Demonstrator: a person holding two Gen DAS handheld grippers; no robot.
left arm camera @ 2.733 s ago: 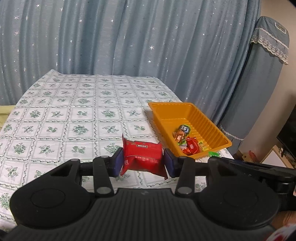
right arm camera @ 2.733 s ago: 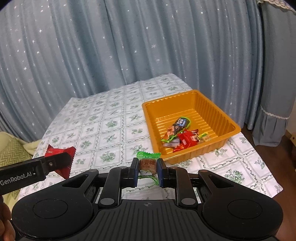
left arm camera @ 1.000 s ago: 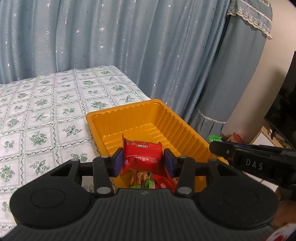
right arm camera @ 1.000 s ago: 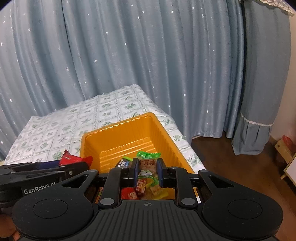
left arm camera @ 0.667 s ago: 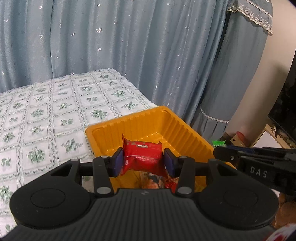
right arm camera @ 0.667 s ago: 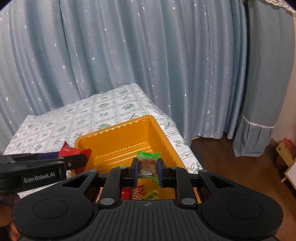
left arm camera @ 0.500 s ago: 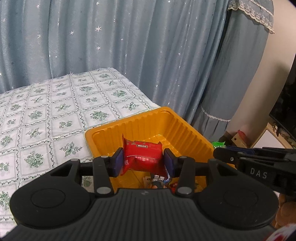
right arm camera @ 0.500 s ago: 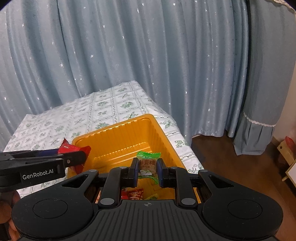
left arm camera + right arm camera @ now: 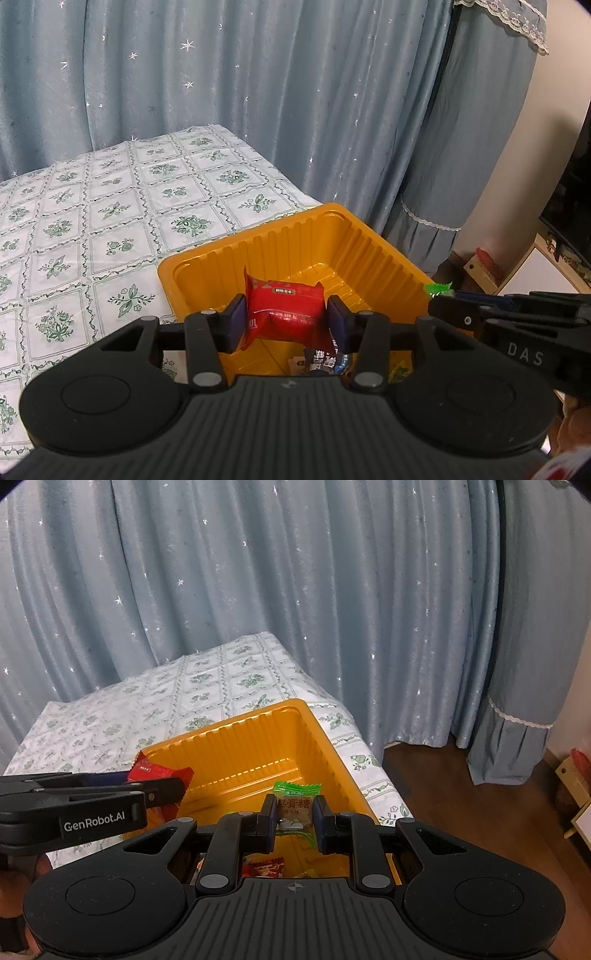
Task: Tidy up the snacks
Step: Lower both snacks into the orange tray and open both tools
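The left gripper (image 9: 284, 319) pinches a red snack packet (image 9: 283, 314) between its blue-padded fingers (image 9: 236, 321), the packet upright and crumpled, held over the near part of the orange tray (image 9: 295, 240). In the right wrist view the same red packet shows at the tray's left rim, at the tip of the left gripper's dark body marked with white lettering.

The right gripper (image 9: 294, 819) has its fingers (image 9: 269, 821) pressed onto a small green-edged candy (image 9: 295, 805) with a brown label, held above the tray's near end. In the left wrist view only the candy's green end pokes out beyond that gripper's tip, beside the tray's right wall.

Below both grippers, on the tray floor, lie loose wrapped snacks (image 9: 266, 868), mostly hidden by the gripper bodies; red, dark and yellow-green wrappers can be made out. The far half of the ribbed tray is bare.

The tray sits at the right corner of a worktop covered by a white cloth with green floral squares (image 9: 92, 221). Behind it hangs a blue curtain with small stars (image 9: 258, 92), and wooden floor (image 9: 443, 775) shows to the right.
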